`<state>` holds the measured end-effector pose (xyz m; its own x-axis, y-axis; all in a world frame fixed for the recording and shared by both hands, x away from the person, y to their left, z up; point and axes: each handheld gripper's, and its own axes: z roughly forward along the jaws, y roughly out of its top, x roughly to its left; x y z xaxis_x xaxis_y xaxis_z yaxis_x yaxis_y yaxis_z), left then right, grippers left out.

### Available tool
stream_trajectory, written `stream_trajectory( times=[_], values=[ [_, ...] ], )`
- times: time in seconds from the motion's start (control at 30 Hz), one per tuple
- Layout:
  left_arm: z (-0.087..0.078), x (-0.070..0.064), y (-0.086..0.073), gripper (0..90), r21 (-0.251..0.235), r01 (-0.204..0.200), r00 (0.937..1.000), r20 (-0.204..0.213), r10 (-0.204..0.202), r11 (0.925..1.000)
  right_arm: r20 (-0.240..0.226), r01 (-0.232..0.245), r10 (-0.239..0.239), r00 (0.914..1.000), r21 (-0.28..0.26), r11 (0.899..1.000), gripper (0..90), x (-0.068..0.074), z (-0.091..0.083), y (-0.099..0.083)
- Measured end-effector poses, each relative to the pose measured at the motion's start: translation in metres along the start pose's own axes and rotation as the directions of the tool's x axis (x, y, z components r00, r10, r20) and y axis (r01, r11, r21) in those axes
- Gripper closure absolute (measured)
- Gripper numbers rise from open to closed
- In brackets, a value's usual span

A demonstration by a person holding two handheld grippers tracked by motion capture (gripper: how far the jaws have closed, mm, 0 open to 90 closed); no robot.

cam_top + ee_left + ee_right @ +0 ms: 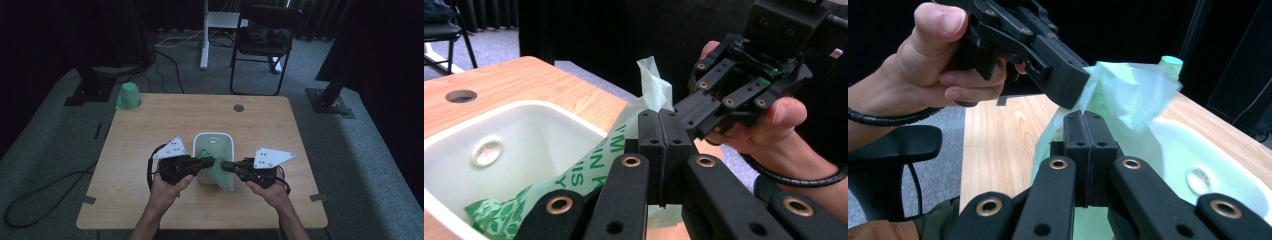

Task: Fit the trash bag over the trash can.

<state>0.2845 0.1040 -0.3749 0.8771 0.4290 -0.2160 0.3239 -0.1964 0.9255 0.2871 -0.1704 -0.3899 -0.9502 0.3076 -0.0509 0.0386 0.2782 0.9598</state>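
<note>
A thin green plastic bag (221, 176) with printed letters hangs half inside a white bin (227, 141) in the middle of the table and spills over its near rim. My left gripper (210, 161) is shut on the bag's upper edge (651, 92), its jaws pressed together (660, 117). My right gripper (224, 165) meets it from the other side, shut on the same bag (1130, 92) with its jaws together (1084, 120). The two tips almost touch above the bin's near right corner. The bin's inside (524, 135) is bare apart from the bag's printed end.
A green roll of bags (129, 96) stands at the table's far left corner. A round cable hole (238, 107) sits near the far edge. A black folding chair (262, 42) and stand bases are on the floor beyond the wooden table (150, 135).
</note>
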Motion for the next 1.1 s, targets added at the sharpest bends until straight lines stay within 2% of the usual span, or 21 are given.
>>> stream_trajectory(
  times=[0.3, 0.5, 0.63, 0.73, 0.83, 0.93, 1.03, 1.1],
  values=[
    [-0.013, 0.011, -0.006, 90.0, 0.008, 0.025, 0.9987, -0.044, -0.024, 0.9997, 0.078, -0.015, 0.014, 0.9969, 0.008, 1.000, 90.0, -0.009, -0.016, -0.003],
    [-0.022, 0.016, -0.011, 90.0, 0.035, 0.023, 0.9950, -0.098, -0.019, 0.9991, 0.148, -0.012, 0.006, 0.9890, 0.045, 0.999, 90.0, -0.015, -0.024, -0.003],
    [-0.026, 0.020, -0.014, 90.0, 0.041, 0.029, 0.9917, -0.127, -0.024, 0.9987, 0.173, -0.021, 0.011, 0.9848, 0.055, 0.998, 90.0, -0.019, -0.025, -0.002],
    [-0.026, 0.022, -0.014, 90.0, 0.027, 0.038, 0.9909, -0.130, -0.035, 0.9989, 0.153, -0.036, 0.029, 0.9878, 0.049, 0.998, 90.0, -0.020, -0.023, -0.001],
    [-0.026, 0.023, -0.012, 90.0, 0.013, 0.043, 0.9908, -0.129, -0.041, 0.9990, 0.111, -0.043, 0.037, 0.9931, 0.049, 0.998, 78.5, -0.017, -0.015, -0.003],
    [-0.024, 0.022, -0.009, 90.0, 0.004, 0.040, 0.9913, -0.125, -0.040, 0.9992, 0.077, -0.051, 0.047, 0.9959, 0.049, 0.997, 61.8, -0.012, -0.007, -0.004],
    [-0.022, 0.020, -0.008, 90.0, 0.001, 0.035, 0.9917, -0.123, -0.035, 0.9994, 0.056, -0.055, 0.051, 0.9971, 0.063, 0.997, 52.1, -0.007, 0.001, -0.004],
    [-0.022, 0.020, -0.007, 90.0, -0.001, 0.036, 0.9916, -0.124, -0.036, 0.9994, 0.046, -0.055, 0.052, 0.9976, 0.071, 0.996, 49.0, -0.004, 0.004, -0.004]
  ],
)
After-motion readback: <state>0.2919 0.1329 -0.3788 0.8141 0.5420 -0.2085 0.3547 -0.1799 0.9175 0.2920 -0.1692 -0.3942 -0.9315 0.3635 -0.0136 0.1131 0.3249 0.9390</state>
